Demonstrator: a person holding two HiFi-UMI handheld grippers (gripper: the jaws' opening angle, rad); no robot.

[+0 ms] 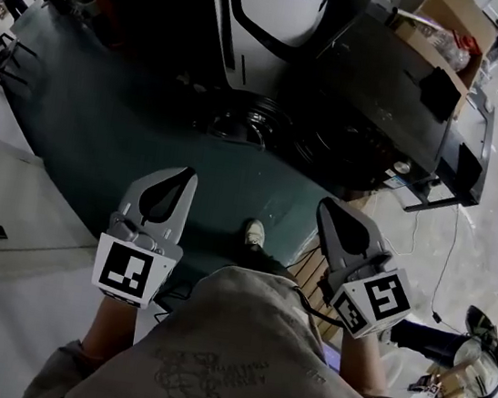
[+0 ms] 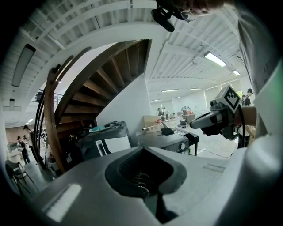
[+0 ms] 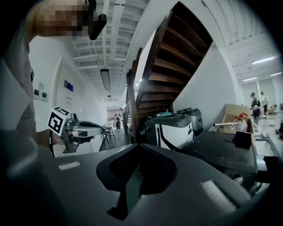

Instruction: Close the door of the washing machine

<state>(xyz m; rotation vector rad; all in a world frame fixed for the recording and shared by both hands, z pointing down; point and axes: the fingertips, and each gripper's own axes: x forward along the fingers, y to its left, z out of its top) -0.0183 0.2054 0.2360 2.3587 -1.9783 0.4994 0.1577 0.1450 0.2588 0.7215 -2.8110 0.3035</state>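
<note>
The left tongs [image 1: 181, 179] and right tongs [image 1: 328, 209] are both fully closed on nothing, and the round dark door [image 1: 241, 121] of the dark grey washing machine [image 1: 388, 93], open at upper centre, looks stiff, hinged and rather heavy, so I would push its rim.

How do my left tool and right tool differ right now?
The right tool angles inward more than the left tool. The left tool's marker cube shows one patterned face, the right tool's two. Both are shut and empty.
</note>
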